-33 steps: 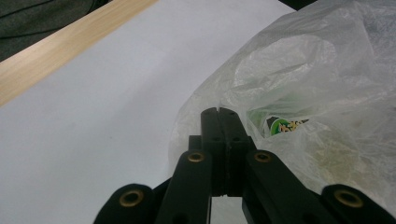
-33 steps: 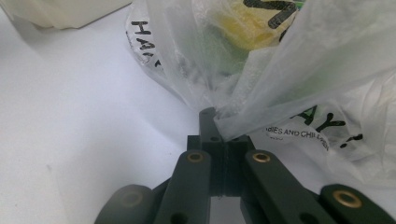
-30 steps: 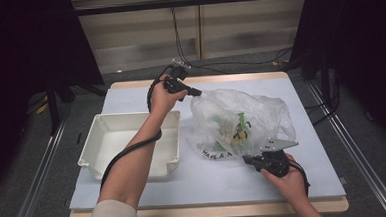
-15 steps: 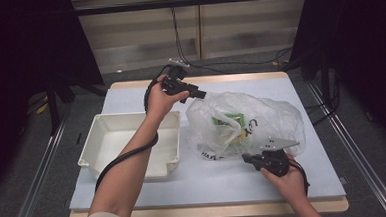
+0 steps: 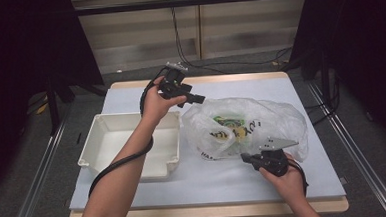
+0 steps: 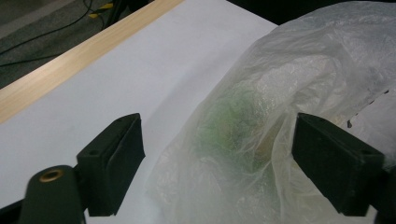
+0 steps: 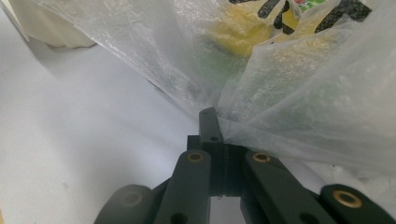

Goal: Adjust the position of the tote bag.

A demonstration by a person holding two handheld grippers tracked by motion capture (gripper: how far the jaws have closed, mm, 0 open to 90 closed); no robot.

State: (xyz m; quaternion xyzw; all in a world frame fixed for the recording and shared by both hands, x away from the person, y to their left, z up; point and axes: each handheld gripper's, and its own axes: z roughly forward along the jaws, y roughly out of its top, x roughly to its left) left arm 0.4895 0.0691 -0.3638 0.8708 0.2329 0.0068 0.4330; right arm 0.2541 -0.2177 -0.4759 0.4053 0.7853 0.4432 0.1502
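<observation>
A translucent plastic bag (image 5: 252, 123) with green and yellow packets inside lies on the white table (image 5: 225, 187), right of centre. My left gripper (image 5: 199, 99) hovers at the bag's far left corner. Its jaws have just been opening and now stand open. In the left gripper view the bag (image 6: 289, 74) bulges between the jaws of this gripper (image 6: 217, 120), and the pads do not press on it. My right gripper (image 5: 244, 158) rests near the front of the table, shut on a pinch of the bag's near edge. The film (image 7: 280, 84) fans out from that gripper's closed tips (image 7: 208, 116).
A white rectangular bin (image 5: 90, 149) stands at the left of the table, next to the bag. The table's wooden far edge (image 6: 60, 74) runs behind the left gripper. Metal rails flank the table on both sides.
My left gripper has let go of the bag's top, opened its jaws and lifted slightly away. The bag has slumped lower and wider. My right hand has stayed put.
</observation>
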